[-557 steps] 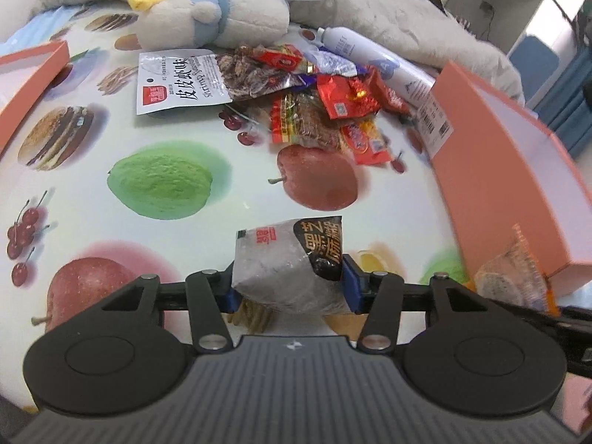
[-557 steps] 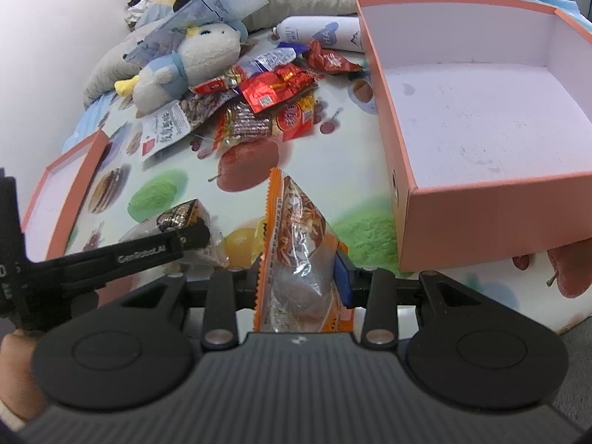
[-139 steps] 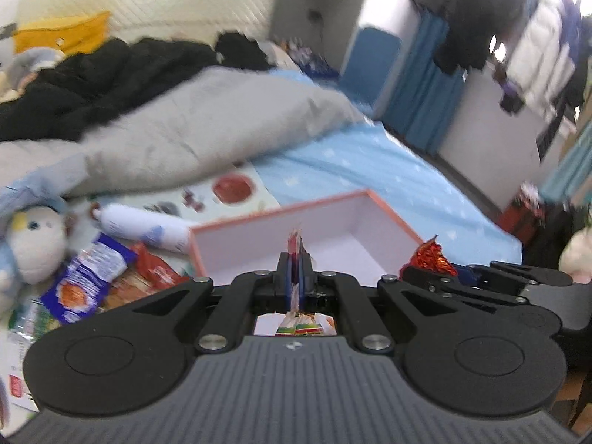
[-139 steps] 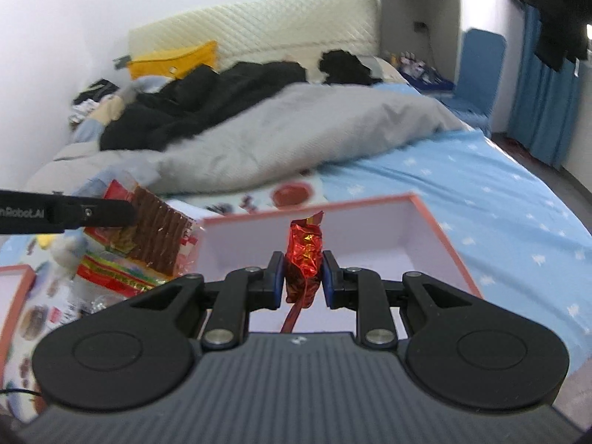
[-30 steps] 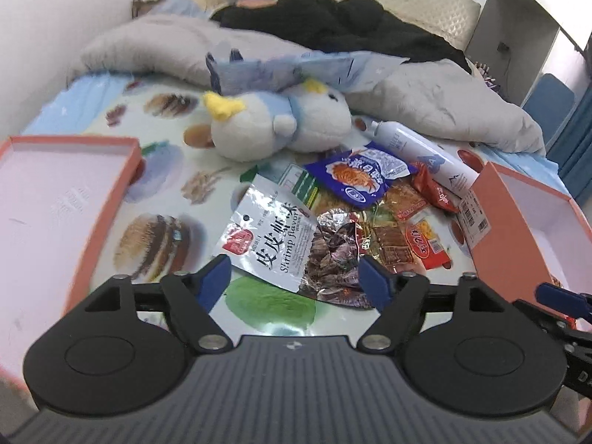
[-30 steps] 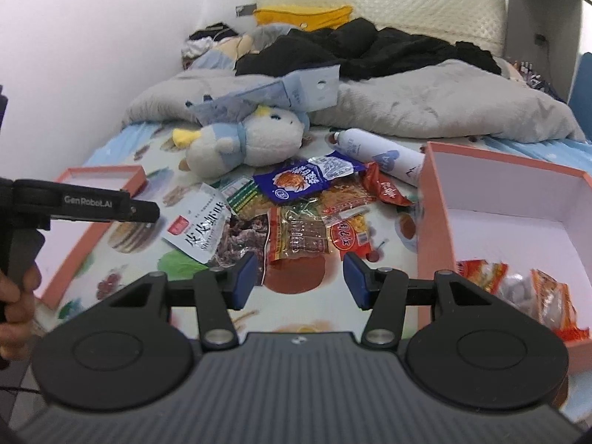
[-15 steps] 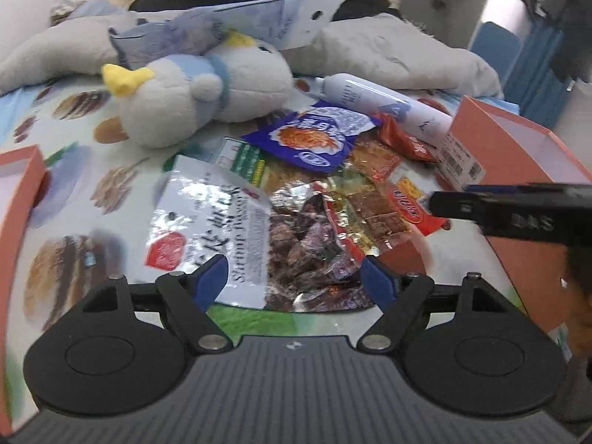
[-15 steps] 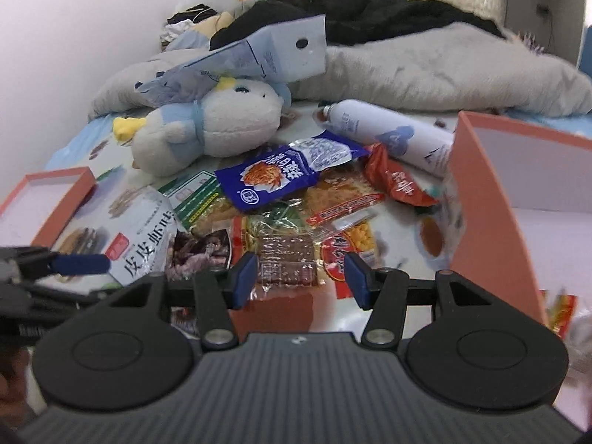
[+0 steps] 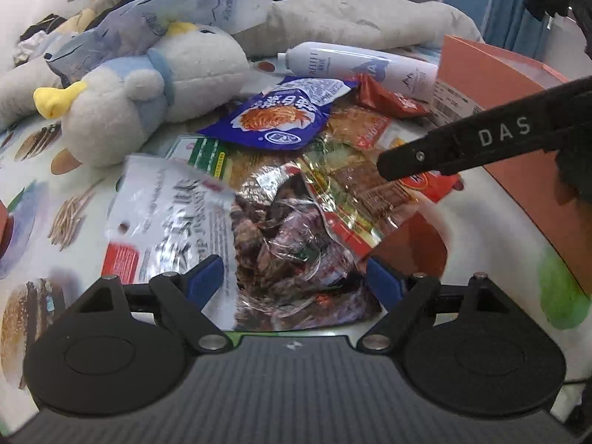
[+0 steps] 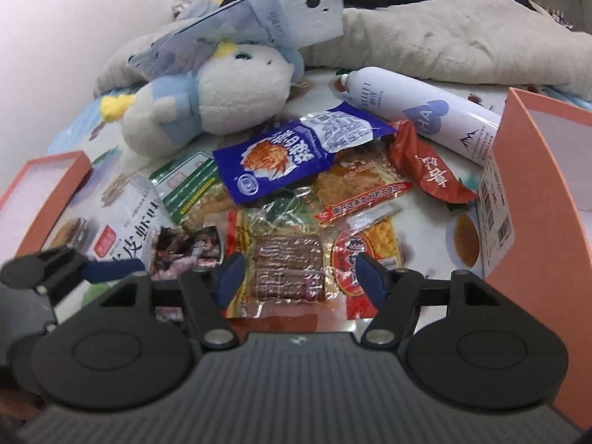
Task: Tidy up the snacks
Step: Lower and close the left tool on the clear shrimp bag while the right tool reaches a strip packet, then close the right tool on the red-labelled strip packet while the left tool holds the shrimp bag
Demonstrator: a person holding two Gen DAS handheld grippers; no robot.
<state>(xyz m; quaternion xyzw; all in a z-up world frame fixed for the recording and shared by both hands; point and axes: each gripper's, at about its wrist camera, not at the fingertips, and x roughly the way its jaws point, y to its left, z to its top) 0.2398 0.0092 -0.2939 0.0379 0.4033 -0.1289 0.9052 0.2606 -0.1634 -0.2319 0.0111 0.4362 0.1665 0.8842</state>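
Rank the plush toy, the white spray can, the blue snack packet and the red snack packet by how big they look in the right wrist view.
1. plush toy
2. white spray can and blue snack packet: too alike to split
3. red snack packet

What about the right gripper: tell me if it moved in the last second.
Yes. The right gripper closed in on the plush toy and sank toward the brown-bar packet; its jaws have just been opening, astride that packet, not gripping.
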